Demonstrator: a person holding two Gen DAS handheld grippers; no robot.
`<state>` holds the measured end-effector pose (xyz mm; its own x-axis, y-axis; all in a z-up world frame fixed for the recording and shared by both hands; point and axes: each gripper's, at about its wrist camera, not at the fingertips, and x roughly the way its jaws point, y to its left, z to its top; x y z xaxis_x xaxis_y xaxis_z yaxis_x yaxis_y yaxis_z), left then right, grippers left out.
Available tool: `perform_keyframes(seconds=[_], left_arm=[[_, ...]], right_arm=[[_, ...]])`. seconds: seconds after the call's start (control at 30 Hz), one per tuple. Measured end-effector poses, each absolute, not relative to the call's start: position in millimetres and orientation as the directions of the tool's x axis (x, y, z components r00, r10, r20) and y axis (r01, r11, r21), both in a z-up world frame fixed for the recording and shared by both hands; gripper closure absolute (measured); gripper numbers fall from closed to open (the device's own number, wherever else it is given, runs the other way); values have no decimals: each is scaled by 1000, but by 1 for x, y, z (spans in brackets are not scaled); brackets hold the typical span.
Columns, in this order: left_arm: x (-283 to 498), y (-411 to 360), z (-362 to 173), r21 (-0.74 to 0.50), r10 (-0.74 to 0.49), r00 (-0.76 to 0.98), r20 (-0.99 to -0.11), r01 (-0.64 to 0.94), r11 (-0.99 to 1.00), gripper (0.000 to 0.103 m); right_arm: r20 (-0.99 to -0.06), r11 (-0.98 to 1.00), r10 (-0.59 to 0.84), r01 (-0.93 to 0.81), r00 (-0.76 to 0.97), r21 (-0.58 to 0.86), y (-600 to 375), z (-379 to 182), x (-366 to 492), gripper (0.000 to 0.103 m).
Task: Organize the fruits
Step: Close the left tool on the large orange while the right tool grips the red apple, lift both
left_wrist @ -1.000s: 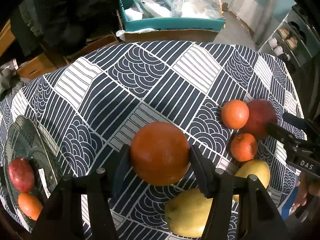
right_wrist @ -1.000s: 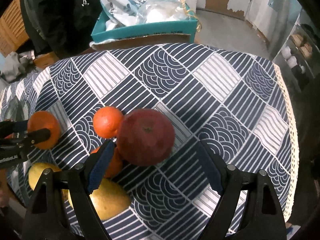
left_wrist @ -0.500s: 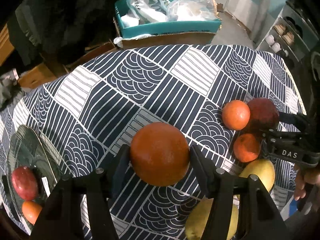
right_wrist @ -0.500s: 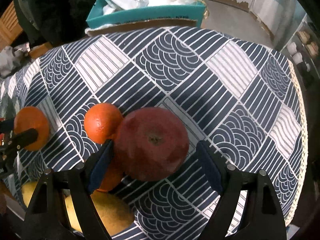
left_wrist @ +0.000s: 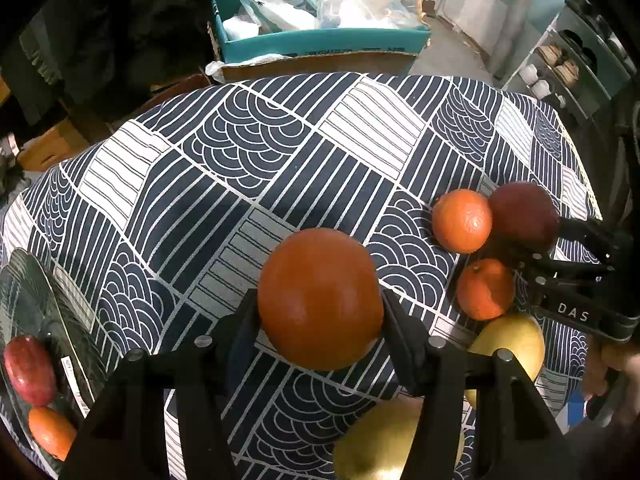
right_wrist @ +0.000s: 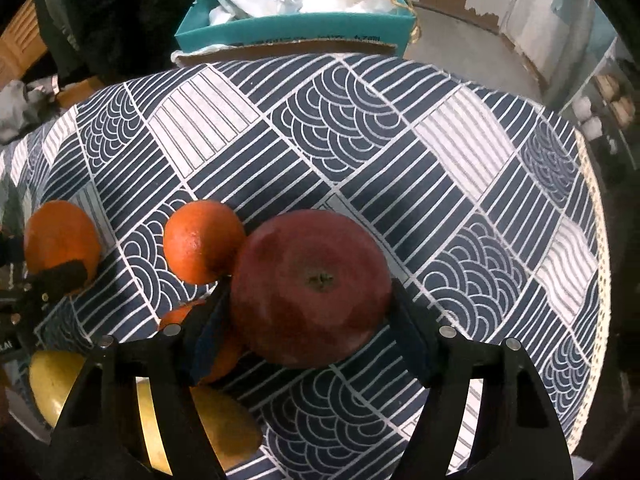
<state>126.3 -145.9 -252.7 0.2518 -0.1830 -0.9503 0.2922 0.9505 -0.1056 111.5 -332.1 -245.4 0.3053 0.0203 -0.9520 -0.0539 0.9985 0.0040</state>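
Observation:
My left gripper (left_wrist: pixel 320 320) is shut on a large orange (left_wrist: pixel 320 296) and holds it above the patterned tablecloth. My right gripper (right_wrist: pixel 310 312) is shut on a red apple (right_wrist: pixel 310 288), stem facing the camera; the apple also shows in the left wrist view (left_wrist: pixel 522 216). Two small oranges (left_wrist: pixel 462 220) (left_wrist: pixel 486 288) and two yellow pears (left_wrist: pixel 508 342) (left_wrist: pixel 384 444) lie on the cloth beside the apple. A dark glass plate (left_wrist: pixel 28 292) at the far left holds a red apple (left_wrist: pixel 28 370) and a small orange (left_wrist: pixel 52 432).
A teal box (left_wrist: pixel 320 40) with plastic bags stands beyond the table's far edge. Dark clothing hangs at the back left. Shelves with cups stand at the right. The tablecloth's lace edge (right_wrist: pixel 596 240) marks the table's right side.
My right gripper has closed on the red apple and it fills more of the view. My left gripper keeps its hold on the large orange; the plate has slid slightly toward the left edge.

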Motion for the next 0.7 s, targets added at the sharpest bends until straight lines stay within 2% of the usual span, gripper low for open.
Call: perform_keyframes(seconds=[0.37,0.7], left_arm=[[115,-147,-229,-58,-168,338,-926,313,948,44],[108,-133,-191,-83,-195,408,-892,277,957,44]], right_arm=[[-893,996,-47,-52,448,-78,-330,-204,98,29],[-856,994,-54,-53,514,-95,-324,-168,87,29]])
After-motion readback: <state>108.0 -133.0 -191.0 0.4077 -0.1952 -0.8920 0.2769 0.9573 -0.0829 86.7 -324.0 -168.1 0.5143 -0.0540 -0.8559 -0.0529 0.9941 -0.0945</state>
